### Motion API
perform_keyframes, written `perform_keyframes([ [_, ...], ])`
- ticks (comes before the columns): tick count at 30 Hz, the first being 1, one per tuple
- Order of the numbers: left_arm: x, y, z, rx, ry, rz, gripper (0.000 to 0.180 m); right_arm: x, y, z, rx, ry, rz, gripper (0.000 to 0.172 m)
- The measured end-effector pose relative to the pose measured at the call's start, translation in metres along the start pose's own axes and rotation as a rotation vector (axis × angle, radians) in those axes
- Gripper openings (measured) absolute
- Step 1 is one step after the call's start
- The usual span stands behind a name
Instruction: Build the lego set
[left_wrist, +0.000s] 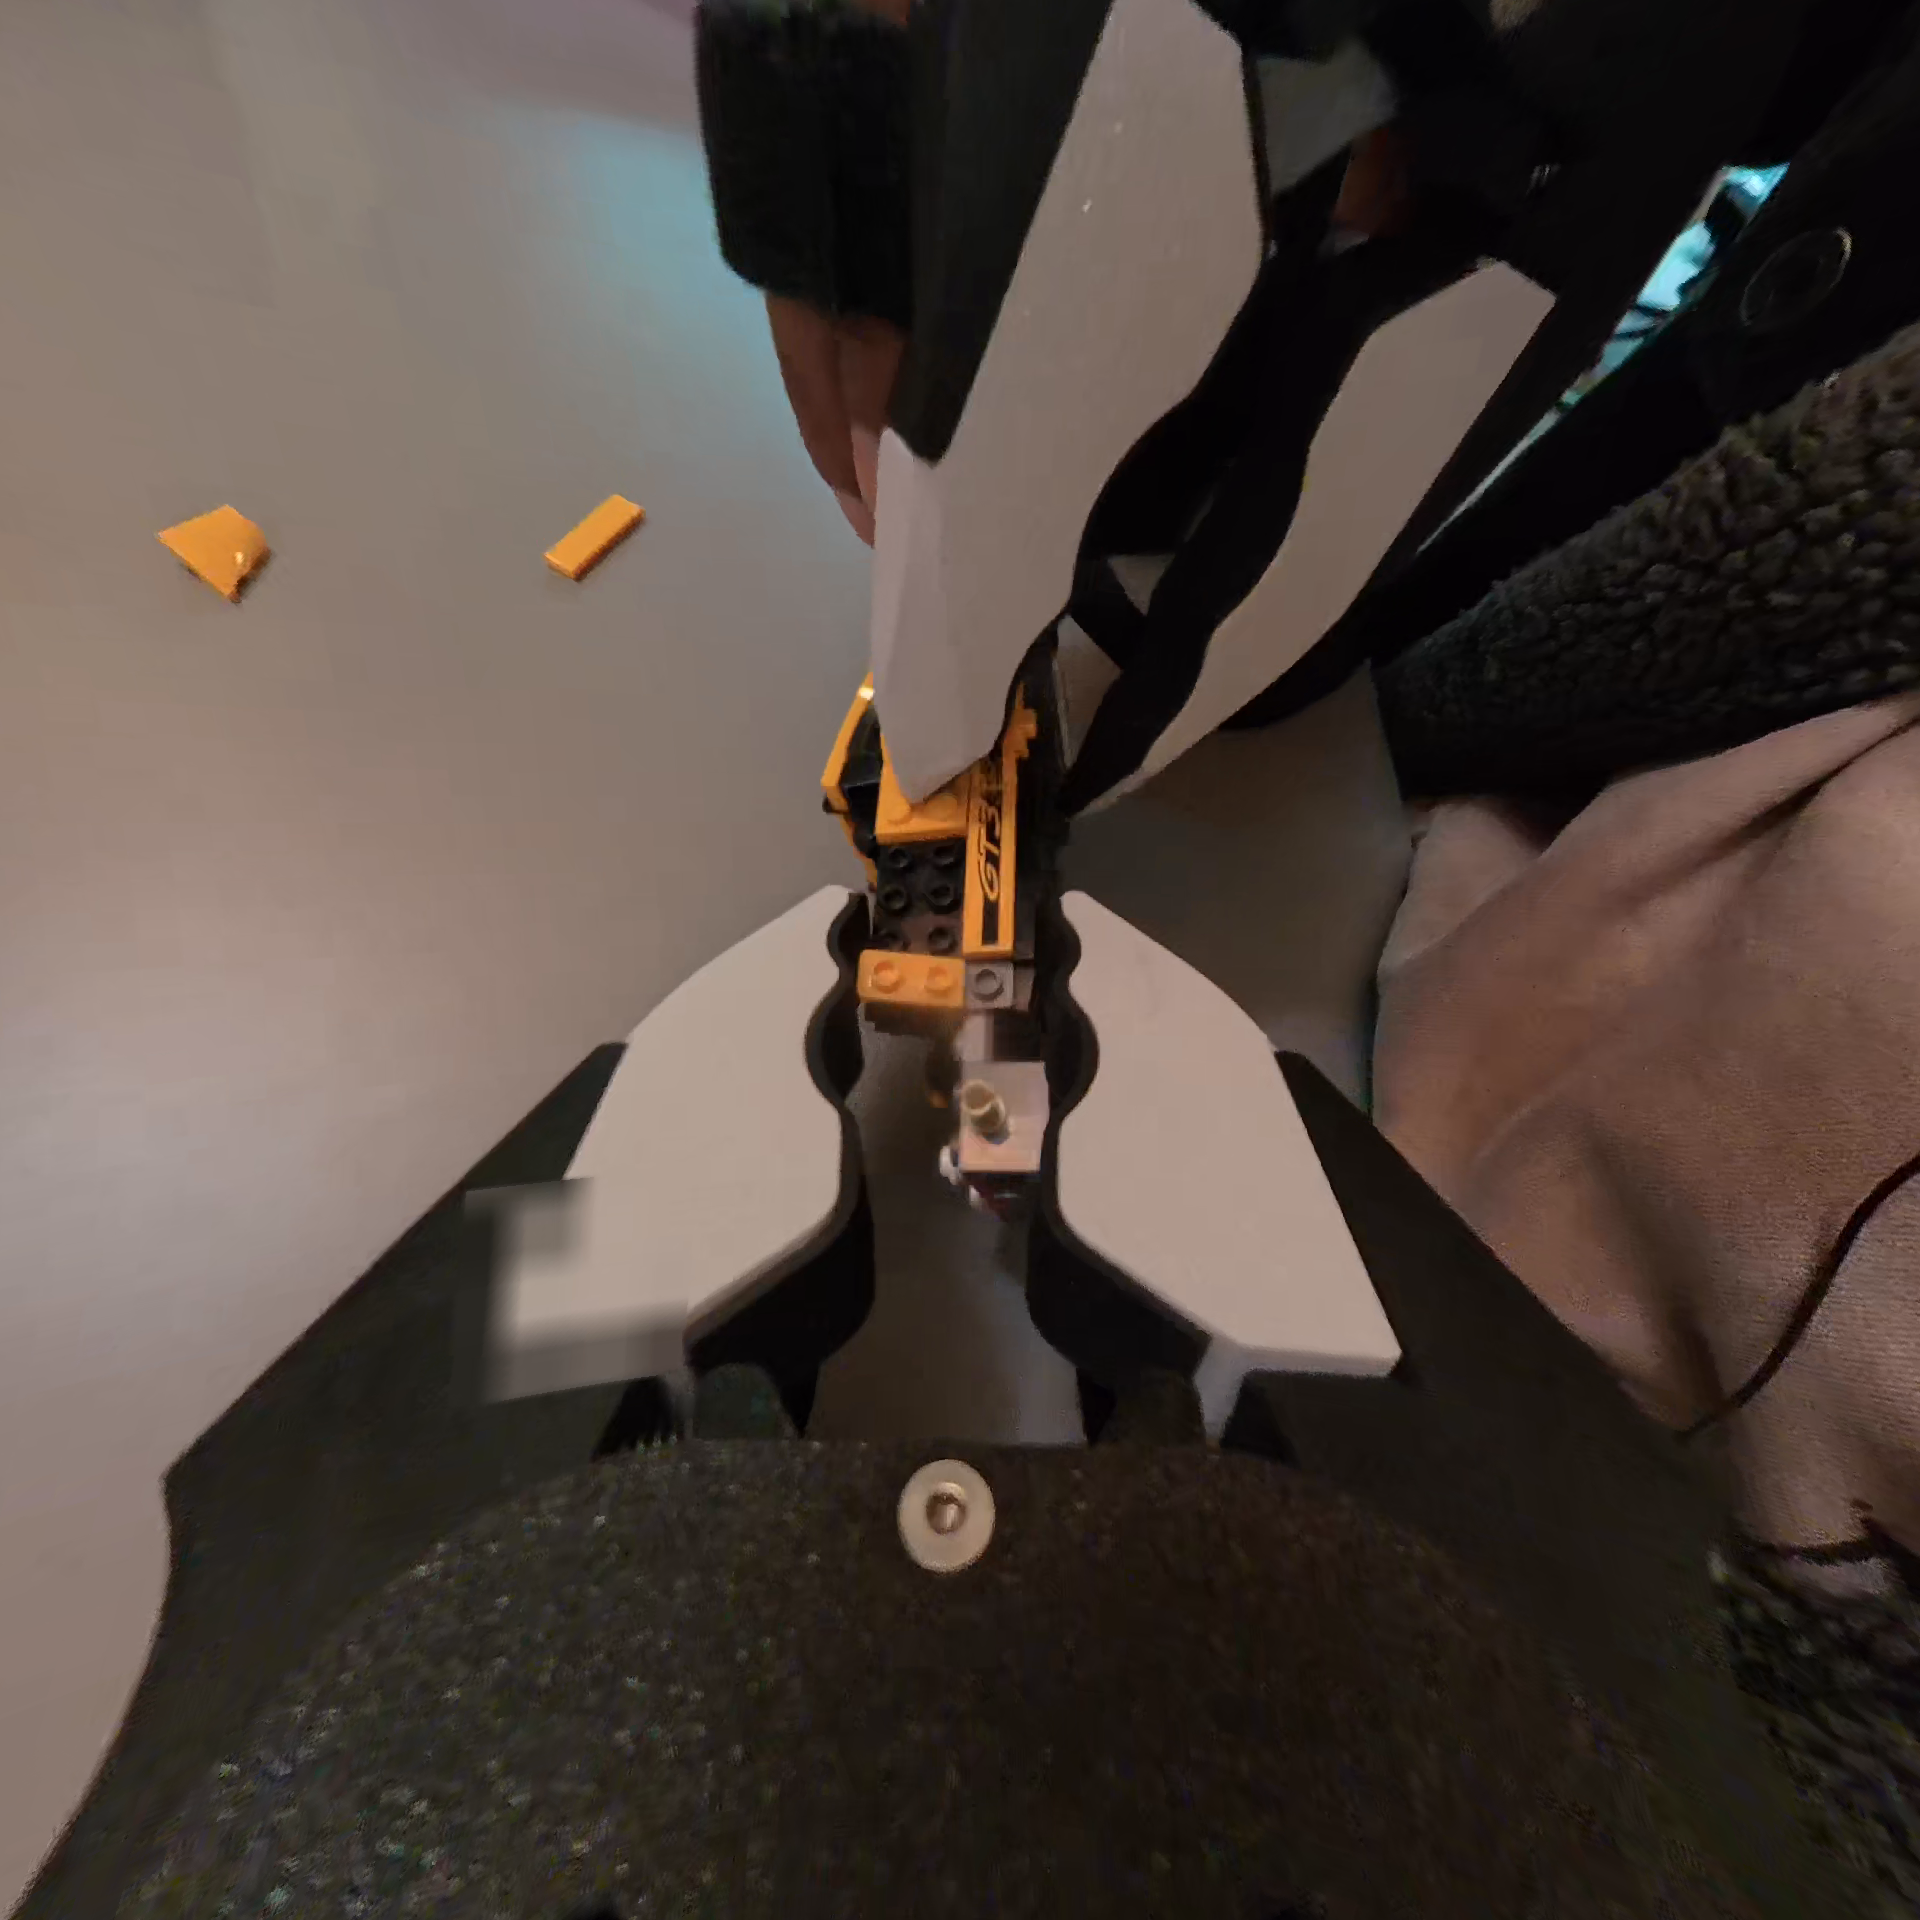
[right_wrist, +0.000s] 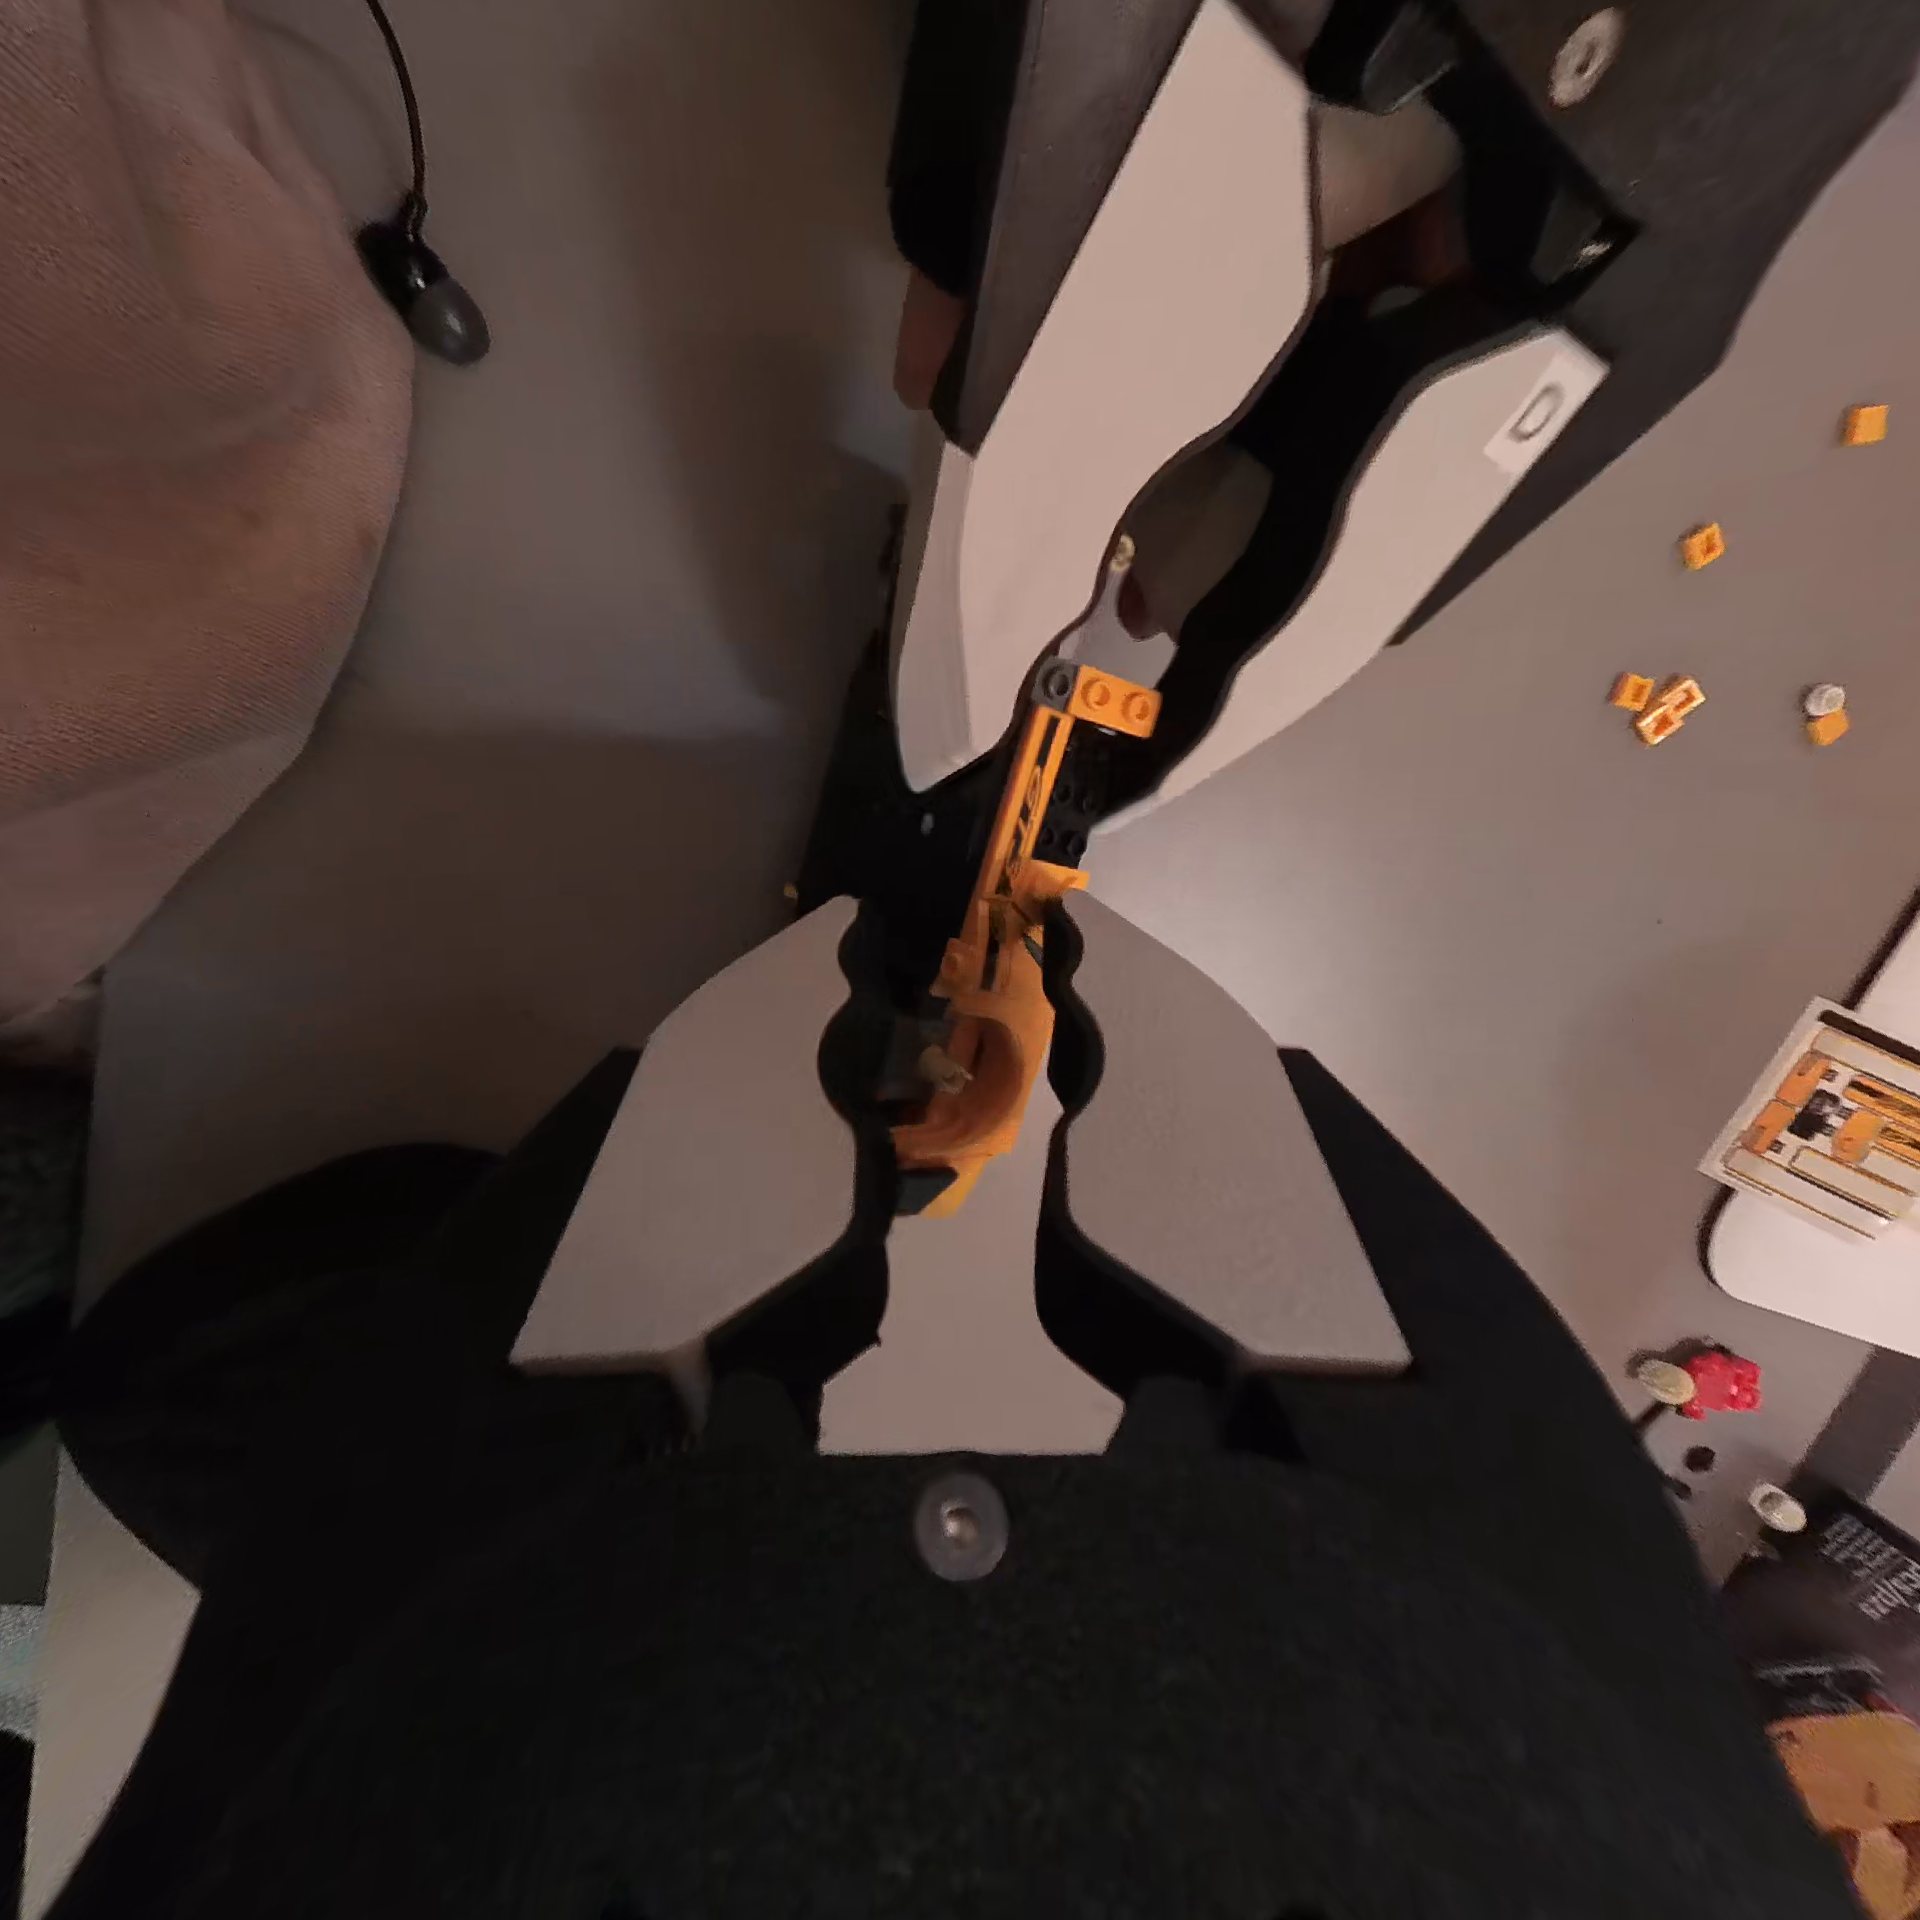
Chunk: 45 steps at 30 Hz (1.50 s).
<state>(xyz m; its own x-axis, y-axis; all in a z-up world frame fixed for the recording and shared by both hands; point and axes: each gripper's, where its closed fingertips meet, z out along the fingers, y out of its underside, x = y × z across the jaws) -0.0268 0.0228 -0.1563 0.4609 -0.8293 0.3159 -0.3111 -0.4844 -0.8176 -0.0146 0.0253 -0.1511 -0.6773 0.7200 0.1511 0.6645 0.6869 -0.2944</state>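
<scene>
left wrist view, left to right: two loose orange brick pieces, a wedge (left_wrist: 213, 549) and a flat tile (left_wrist: 593, 535), lie apart on the grey tabletop (left_wrist: 364, 312). at centre my left gripper (left_wrist: 951, 971) has its jaws clamped on one end of a partly built orange-and-black brick car (left_wrist: 940, 894), the black pads pressing its sides. my right gripper (left_wrist: 982, 764) comes in from above and grips the car's far end. at right lie a dark fleece sleeve (left_wrist: 1662, 582) and pinkish cloth (left_wrist: 1662, 1039).

right wrist view, left to right: pinkish cloth with a dark cord; then my right gripper (right_wrist: 961, 992), jaws clamped on the car's orange wheel-arch end (right_wrist: 987, 1060); above it my left gripper (right_wrist: 1039, 769) holds the opposite end. the car hangs between the two grippers, above the tabletop. farther right, small orange pieces (right_wrist: 1662, 707), a printed booklet (right_wrist: 1818, 1122) and a red piece (right_wrist: 1720, 1382) lie on the tabletop.
</scene>
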Motion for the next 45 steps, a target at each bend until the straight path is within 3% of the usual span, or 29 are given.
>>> perform_keyframes([
  [8, 0.004, -0.004, -0.002, 0.013, -0.003, 0.053, 0.028, -0.003, -0.006, -0.002, 0.071, -0.041, 0.065, 0.026],
  [15, 0.003, -0.003, -0.001, 0.01, 0.003, 0.044, 0.028, -0.003, -0.009, -0.005, 0.127, -0.076, 0.115, 0.039],
  [21, 0.004, -0.003, 0.0, 0.004, -0.008, 0.07, 0.028, 0.003, -0.011, 0.005, 0.173, -0.22, 0.213, 0.047],
  [27, 0.005, -0.002, -0.001, 0.0, -0.037, 0.102, 0.028, -0.003, -0.011, 0.012, 0.147, -0.347, 0.258, 0.038],
  [45, 0.023, -0.002, 0.002, 0.007, -0.111, 0.244, 0.028, -0.014, -0.013, 0.009, 0.177, -0.031, 0.234, 0.031],
])
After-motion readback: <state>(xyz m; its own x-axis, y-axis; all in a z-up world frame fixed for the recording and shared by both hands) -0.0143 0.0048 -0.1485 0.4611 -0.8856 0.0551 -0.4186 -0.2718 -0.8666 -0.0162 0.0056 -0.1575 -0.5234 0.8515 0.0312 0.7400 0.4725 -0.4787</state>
